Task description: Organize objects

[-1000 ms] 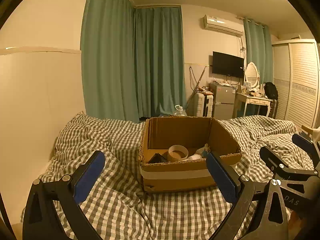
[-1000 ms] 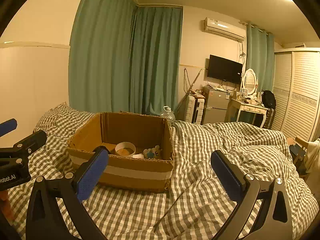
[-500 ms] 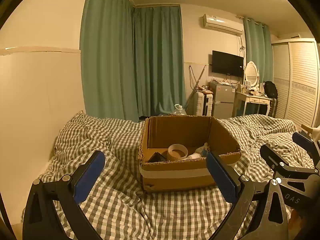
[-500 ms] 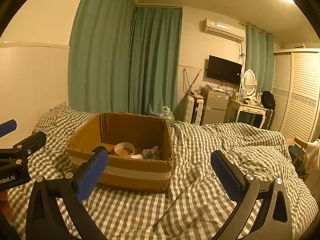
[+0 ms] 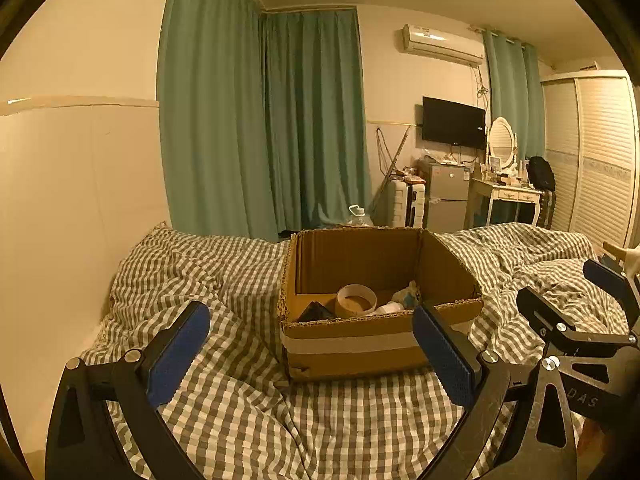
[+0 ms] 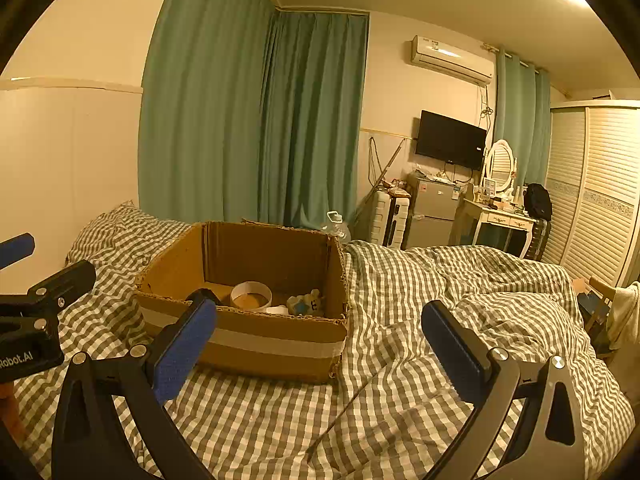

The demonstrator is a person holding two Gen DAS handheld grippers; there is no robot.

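Note:
An open cardboard box [image 5: 360, 344] sits on the checked bedcover [image 5: 224, 420]; it also shows in the right wrist view [image 6: 256, 340]. Inside lie a tape roll [image 5: 356, 301], a dark pyramid-shaped object [image 5: 316, 312] and a small white and blue toy [image 6: 306, 302]. My left gripper [image 5: 310, 352] is open and empty, just in front of the box. My right gripper [image 6: 320, 348] is open and empty, in front of the box's right corner. The right gripper shows at the right edge of the left wrist view [image 5: 576, 312].
A cream wall [image 5: 80, 208] runs along the bed's left side. Green curtains [image 5: 280, 128] hang behind the bed. A fridge [image 6: 434, 220], a dressing table [image 6: 496, 224] and a wardrobe [image 6: 600, 192] stand at the far right. Rumpled bedcover [image 6: 480, 300] lies to the right of the box.

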